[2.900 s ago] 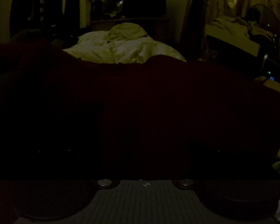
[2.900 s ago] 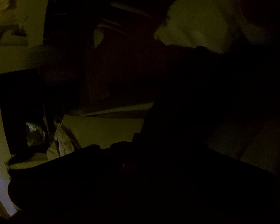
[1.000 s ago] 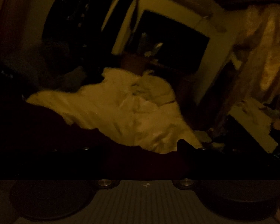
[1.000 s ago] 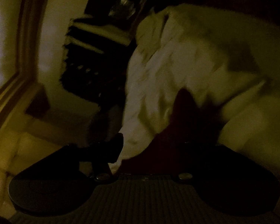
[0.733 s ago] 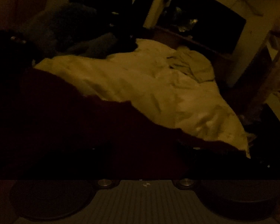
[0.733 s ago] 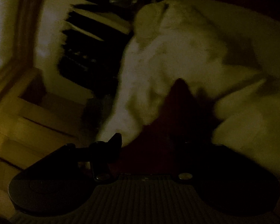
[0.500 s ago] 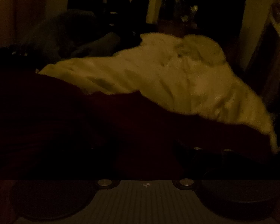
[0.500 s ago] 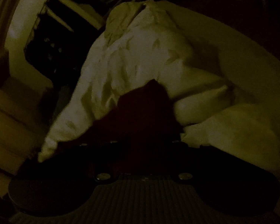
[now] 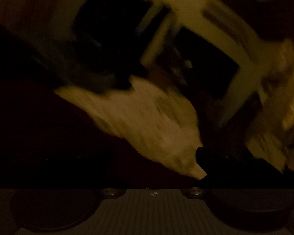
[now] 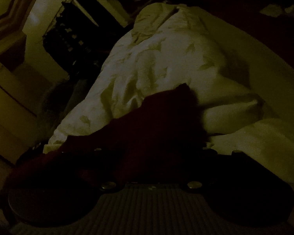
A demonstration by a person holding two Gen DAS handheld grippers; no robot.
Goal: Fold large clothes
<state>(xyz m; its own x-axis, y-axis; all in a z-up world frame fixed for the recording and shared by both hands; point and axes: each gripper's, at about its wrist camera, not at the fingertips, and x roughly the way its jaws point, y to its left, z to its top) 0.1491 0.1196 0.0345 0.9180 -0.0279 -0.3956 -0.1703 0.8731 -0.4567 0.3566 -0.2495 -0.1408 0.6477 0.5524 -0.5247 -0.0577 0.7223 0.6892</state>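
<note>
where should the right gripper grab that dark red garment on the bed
Judging from the dim right wrist view, take the dark red garment at its raised pointed corner, which stands out against the pale bedding. Come straight ahead from the camera side: the cloth runs from the right gripper up to that tip, its edges free. The jaws are opening; whether they pinch cloth is too dark to tell.

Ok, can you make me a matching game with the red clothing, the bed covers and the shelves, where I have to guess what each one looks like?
Things:
1. garment
2. bedding
3. shelves

Looks:
A. pale and crumpled
B. dark red, lying over the near edge of something pale
C. black, standing beyond the left edge of the bed

Right pairs: 1-B, 2-A, 3-C.
</note>
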